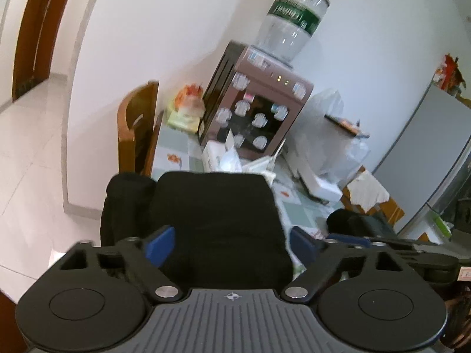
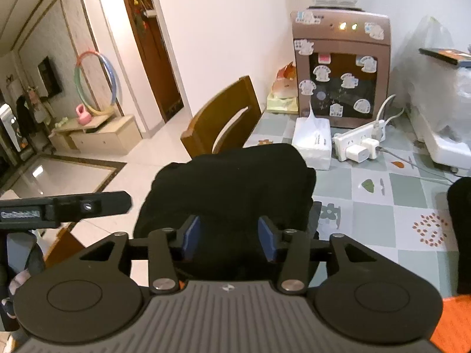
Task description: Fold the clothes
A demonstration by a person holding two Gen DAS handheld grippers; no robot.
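A black garment (image 1: 217,220), folded into a thick block, lies on the patterned tablecloth (image 1: 297,214) near the table's left edge. In the left wrist view my left gripper (image 1: 232,247) stands wide open, its blue pads (image 1: 160,247) on either side of the fold's near end and clear of it. In the right wrist view the same black garment (image 2: 235,182) fills the space ahead of my right gripper (image 2: 229,241). Its jaws are partly apart, with cloth between the blue pads (image 2: 191,241) and their inner faces showing. The left gripper's body (image 2: 64,206) shows at the left.
A brown water dispenser (image 2: 341,67) stands at the back of the table (image 2: 374,214). In front of it are a white tissue pack (image 2: 312,144) and a power strip (image 2: 359,144). A wooden chair (image 2: 223,120) sits at the table's left side. Another dark shape (image 2: 460,223) lies at the right.
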